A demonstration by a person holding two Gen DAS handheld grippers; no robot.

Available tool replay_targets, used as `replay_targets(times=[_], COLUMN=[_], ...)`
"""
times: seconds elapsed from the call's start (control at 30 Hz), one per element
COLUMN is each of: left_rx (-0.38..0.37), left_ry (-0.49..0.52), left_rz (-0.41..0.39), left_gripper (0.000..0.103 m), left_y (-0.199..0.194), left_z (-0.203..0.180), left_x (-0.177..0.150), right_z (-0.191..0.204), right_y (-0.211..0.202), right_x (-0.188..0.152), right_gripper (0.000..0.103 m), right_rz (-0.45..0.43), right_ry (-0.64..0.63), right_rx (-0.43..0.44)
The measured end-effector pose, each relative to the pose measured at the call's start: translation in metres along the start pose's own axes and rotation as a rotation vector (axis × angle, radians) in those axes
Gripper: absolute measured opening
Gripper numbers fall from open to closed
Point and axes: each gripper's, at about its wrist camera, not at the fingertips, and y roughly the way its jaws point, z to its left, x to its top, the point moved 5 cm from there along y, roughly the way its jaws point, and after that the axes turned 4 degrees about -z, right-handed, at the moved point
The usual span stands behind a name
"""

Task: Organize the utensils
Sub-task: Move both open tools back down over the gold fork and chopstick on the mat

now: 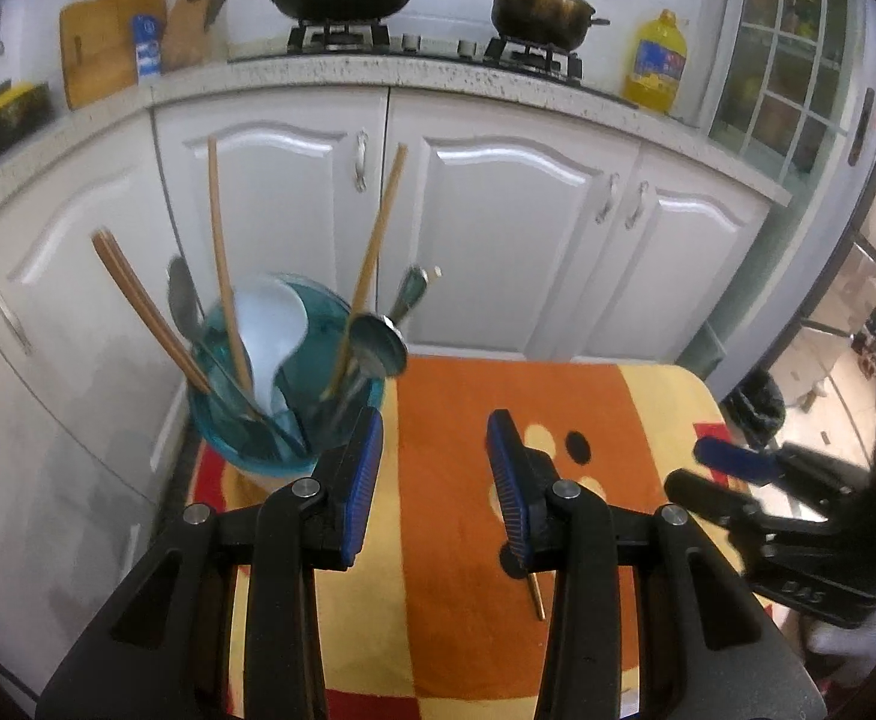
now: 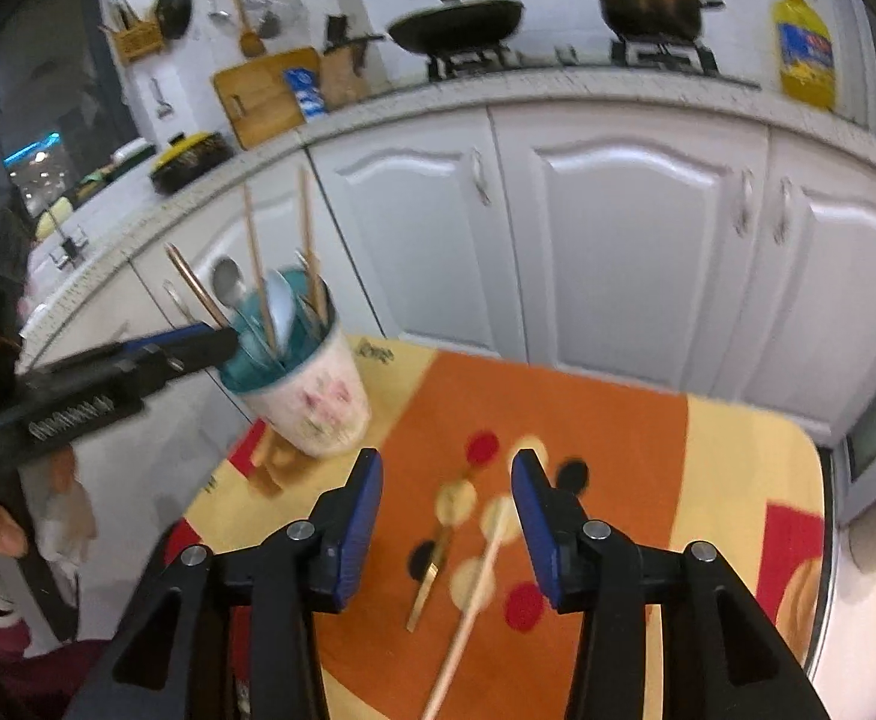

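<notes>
Chopsticks [image 2: 468, 600] lie mid-tabletop [image 2: 738, 480], uncollected; the cup [image 2: 318, 396] at the far left corner holds the rest. Right gripper [image 2: 447, 516] gapes above them, left gripper [image 1: 435, 480] open, empty.

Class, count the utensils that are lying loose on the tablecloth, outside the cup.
2. A short, darker stick lies between the right tongs, and a longer pale chopstick lies just to its right. Others may be hidden beneath the tongs.

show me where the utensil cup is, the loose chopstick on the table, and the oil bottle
utensil cup [image 2: 318, 414], right wrist view, on its white flowered outer wall.
loose chopstick [image 2: 468, 618], right wrist view, mid-shaft.
oil bottle [image 1: 654, 63], left wrist view, on its label.
</notes>
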Motion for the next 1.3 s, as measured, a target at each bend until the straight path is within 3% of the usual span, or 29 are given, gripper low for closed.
replay_targets(times=[0.4, 1.17, 1.3], left_rx=[-0.011, -0.03, -0.038], left_ry=[-0.013, -0.018, -0.028], left_rz=[0.095, 0.177, 0.193], left_gripper=[0.035, 0.035, 0.035], left_y=[0.031, 0.066, 0.072], left_z=[-0.003, -0.006, -0.005], left_x=[-0.032, -0.055, -0.059], right_z=[-0.027, -0.032, -0.032], right_y=[0.053, 0.086, 0.099], right_x=[-0.052, -0.072, -0.073], right_gripper=[0.043, 0.043, 0.034], right_rz=[0.14, 0.219, 0.232], right_ry=[0.069, 0.095, 0.087], right_rx=[-0.018, -0.026, -0.039])
